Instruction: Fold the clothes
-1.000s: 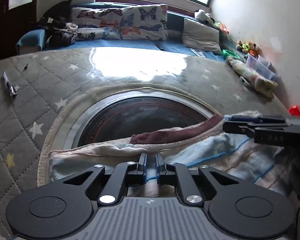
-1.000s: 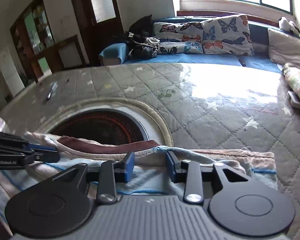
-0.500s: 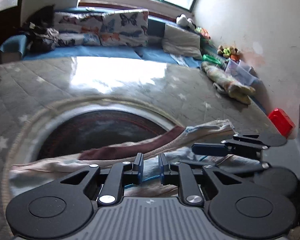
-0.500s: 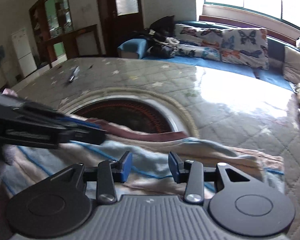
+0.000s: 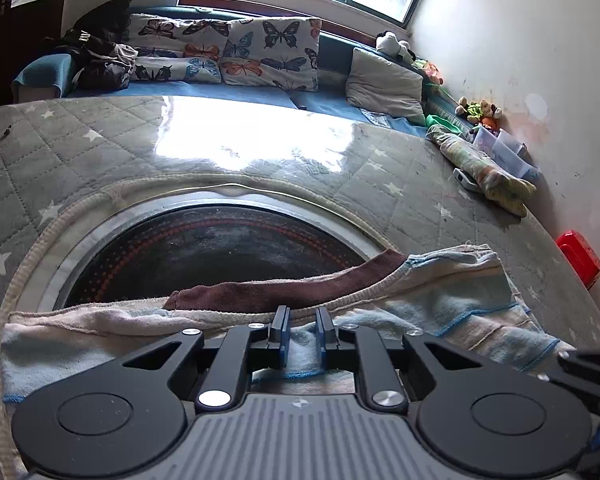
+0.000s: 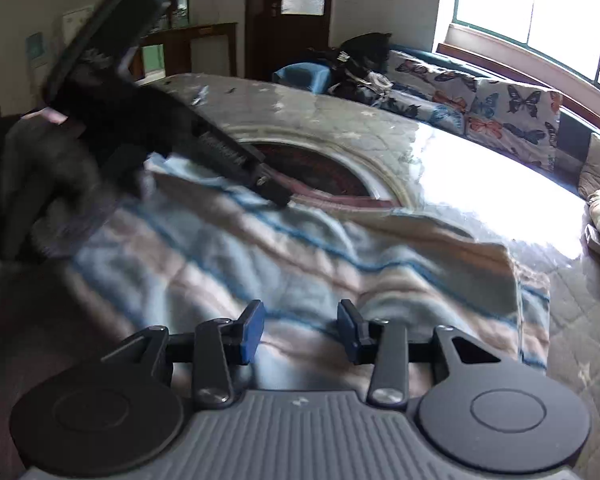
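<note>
A striped light-blue and beige terry garment point(image 5: 460, 312) with a brown band point(image 5: 284, 292) lies spread across the near part of the bed. My left gripper point(image 5: 302, 332) sits low on the garment's near fold, its jaws narrow, with blue cloth filling the gap between the pads. In the right wrist view the left gripper point(image 6: 278, 198) comes in from the left with its tip on the garment point(image 6: 300, 264). My right gripper point(image 6: 300, 328) hovers open over the near stripes with nothing between its pads. Only its edge point(image 5: 588, 376) shows at the lower right of the left wrist view.
The garment partly covers a dark round mat point(image 5: 204, 248) with a pale rim on a grey quilted star cover point(image 5: 100, 140). Butterfly pillows point(image 5: 268, 48) line the far side. A rolled cloth point(image 5: 484, 168) and a red box point(image 5: 580, 258) lie by the right wall. A dark sleeve point(image 6: 40, 184) is at left.
My right gripper rolled and swung sideways across the garment, its jaws a little wider, and dropped to the left view's lower right corner. My left gripper stayed on the fold.
</note>
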`<move>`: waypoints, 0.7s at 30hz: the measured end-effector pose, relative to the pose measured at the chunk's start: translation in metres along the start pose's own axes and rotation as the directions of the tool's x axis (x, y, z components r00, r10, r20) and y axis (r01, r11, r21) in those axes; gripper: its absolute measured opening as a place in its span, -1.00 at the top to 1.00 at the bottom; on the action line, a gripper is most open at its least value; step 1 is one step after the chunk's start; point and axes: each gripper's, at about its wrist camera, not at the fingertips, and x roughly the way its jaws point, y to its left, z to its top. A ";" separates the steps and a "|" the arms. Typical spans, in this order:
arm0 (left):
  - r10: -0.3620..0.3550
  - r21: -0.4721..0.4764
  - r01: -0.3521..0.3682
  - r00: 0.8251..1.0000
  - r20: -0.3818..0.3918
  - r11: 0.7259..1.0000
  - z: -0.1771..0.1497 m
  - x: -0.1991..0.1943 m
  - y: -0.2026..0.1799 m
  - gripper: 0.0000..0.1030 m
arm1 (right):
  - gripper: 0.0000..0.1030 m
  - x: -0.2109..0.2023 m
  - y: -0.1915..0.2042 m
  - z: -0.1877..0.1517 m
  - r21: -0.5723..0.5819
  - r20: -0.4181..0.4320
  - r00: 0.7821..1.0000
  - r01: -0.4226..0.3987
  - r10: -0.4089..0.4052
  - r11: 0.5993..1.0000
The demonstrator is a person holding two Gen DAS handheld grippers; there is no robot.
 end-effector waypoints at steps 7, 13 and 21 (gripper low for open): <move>0.007 0.069 -0.009 1.000 0.028 0.998 -0.006 -0.013 -0.019 0.52 | 0.19 -0.017 -0.024 0.008 0.074 0.029 1.000 0.004 -0.007 0.997; -0.021 0.178 0.013 0.999 0.046 0.984 -0.017 -0.025 -0.049 0.42 | 0.19 -0.001 -0.073 0.032 0.187 0.028 0.998 0.051 -0.058 0.981; -0.147 0.318 0.145 0.989 -0.018 0.937 -0.037 -0.023 -0.098 0.42 | 0.34 0.033 -0.128 0.042 0.335 -0.033 0.997 0.072 -0.065 0.939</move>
